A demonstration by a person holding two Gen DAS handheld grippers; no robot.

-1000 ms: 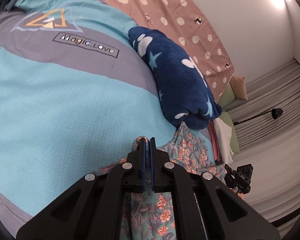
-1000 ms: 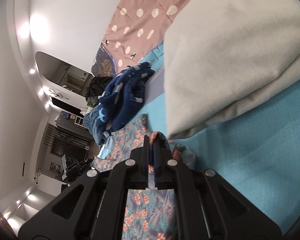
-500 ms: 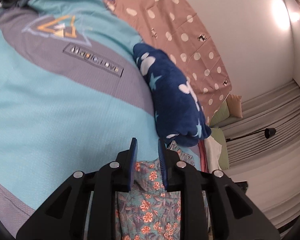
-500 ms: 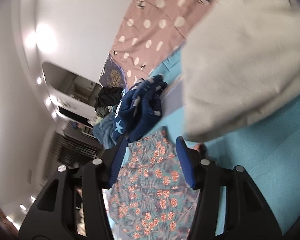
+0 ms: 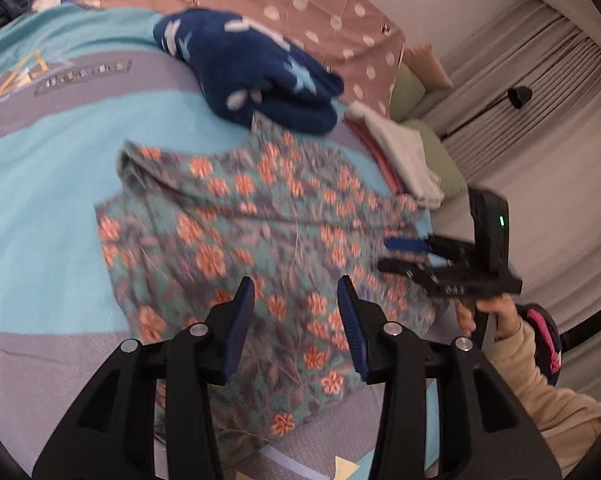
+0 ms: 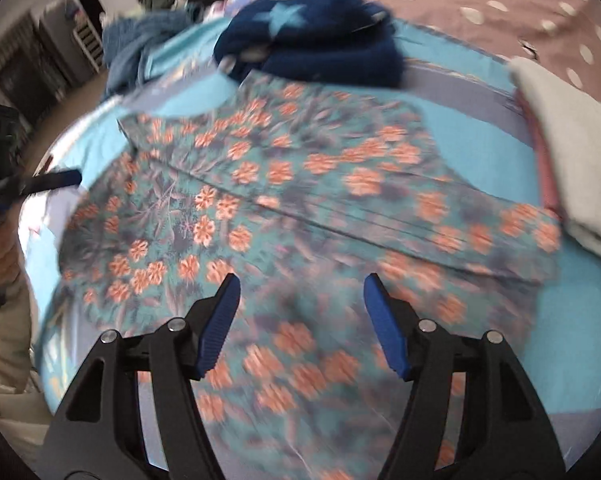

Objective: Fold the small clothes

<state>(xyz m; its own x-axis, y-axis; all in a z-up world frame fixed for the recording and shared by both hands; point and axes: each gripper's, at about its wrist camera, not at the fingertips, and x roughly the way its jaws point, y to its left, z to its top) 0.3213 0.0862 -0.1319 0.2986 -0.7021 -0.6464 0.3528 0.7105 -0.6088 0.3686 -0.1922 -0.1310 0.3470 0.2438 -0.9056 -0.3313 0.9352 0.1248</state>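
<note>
A: Two claws over the bed. Floral garment lies flat on the turquoise-and-grey bedspread, one fold line running across it. Its far edge touches the navy star-print fleece; its right edge lies just beside the stack of folded clothes.

B: Open room?

A: Bare bedspread to the garment's left in the left wrist view; spotted brown cover further back.

B: Left claw?

A: Jaws partly apart, just been opening, nothing between them; floral cloth below. Contact cannot be told, frame blurred.

B: Right claw?

A: Jaws wider apart, also just been opening, empty. In the left wrist view it sits at the garment's right edge, held by a hand in a cream sleeve.
</note>
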